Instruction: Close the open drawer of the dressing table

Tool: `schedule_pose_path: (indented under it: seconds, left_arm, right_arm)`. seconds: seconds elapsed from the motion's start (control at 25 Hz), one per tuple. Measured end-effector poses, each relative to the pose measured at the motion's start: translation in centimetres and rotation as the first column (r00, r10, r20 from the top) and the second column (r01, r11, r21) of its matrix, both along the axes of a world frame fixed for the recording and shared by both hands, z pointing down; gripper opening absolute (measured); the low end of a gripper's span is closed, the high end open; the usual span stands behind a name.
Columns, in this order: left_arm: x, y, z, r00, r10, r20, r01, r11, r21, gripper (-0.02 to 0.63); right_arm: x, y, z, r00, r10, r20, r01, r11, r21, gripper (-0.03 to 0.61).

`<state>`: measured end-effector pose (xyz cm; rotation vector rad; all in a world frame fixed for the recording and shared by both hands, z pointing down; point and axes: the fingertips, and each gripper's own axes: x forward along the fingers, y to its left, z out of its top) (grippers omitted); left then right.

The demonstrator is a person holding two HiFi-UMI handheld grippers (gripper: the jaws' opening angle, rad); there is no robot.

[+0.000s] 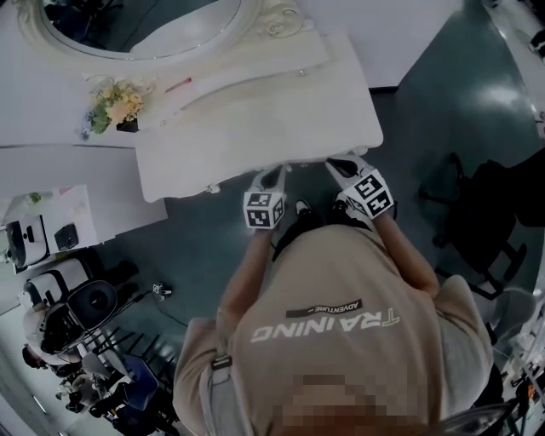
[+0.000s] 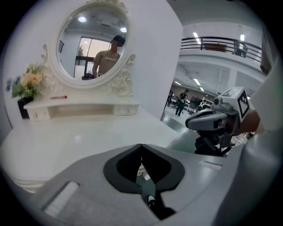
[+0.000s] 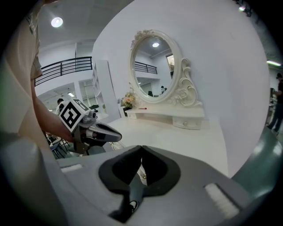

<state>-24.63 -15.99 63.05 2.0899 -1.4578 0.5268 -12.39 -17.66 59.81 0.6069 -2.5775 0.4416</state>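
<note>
The white dressing table (image 1: pixel 255 128) stands in front of me, its oval mirror (image 1: pixel 145 25) at the back. Its front drawer is hidden under the tabletop in every view. My left gripper (image 1: pixel 271 177) and right gripper (image 1: pixel 339 166) sit side by side at the table's front edge, tips against or just under it. In the left gripper view the left gripper (image 2: pixel 141 146) has its jaws closed together just above the tabletop (image 2: pixel 88 132), and the right gripper (image 2: pixel 212 123) shows beside it. The right gripper (image 3: pixel 141 148) is likewise shut, with the left gripper (image 3: pixel 95 132) at its left.
A flower bunch (image 1: pixel 115 106) and a small shelf with little drawers (image 2: pixel 128 110) sit at the table's back. A dark office chair (image 1: pixel 477 221) stands to the right. A white cabinet (image 1: pixel 51 221) and more chairs are at the left.
</note>
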Motion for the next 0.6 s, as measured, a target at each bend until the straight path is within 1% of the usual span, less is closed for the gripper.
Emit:
schedule_pose_path:
  seconds: [0.08,0.2,0.28,0.36,0.48,0.6]
  left_arm:
    - [0.2,-0.6,-2.7,0.999,0.026,0.025,-0.027,0.997,0.071,0.008]
    - [0.9,-2.1,-6.9,0.999,0.036,0.015,-0.038,0.983,0.179,0.008]
    - [1.6,-2.7,-10.0,0.999,0.037,-0.004,-0.035,0.969,0.246,0.008]
    - [2.0,-3.2,-13.9,0.999,0.029,-0.023,-0.020,0.942,0.335,0.008]
    - [1.9,-3.6,-19.8,0.998,0.025,-0.049,0.000,0.891,0.454,0.008]
    - [2.4,-2.8,-24.5,0.997,0.061,-0.042,-0.028,0.839,0.543,0.008]
  right_arm:
    - [-0.3,0.2,-1.2,1.000,0.016,0.024,-0.016,1.000,0.016,0.005]
    - [-0.2,-0.2,-3.5,0.998,0.028,0.059,-0.032,0.998,0.057,0.005]
    - [0.3,0.0,-5.9,0.996,0.027,0.086,-0.036,0.995,0.097,0.005]
    - [0.7,0.3,-9.0,0.993,0.027,0.117,-0.045,0.988,0.149,0.005]
    - [0.5,0.1,-14.0,0.986,0.032,0.166,-0.072,0.969,0.236,0.005]
    - [0.6,-0.1,-18.1,0.974,0.054,0.220,-0.121,0.944,0.307,0.005]
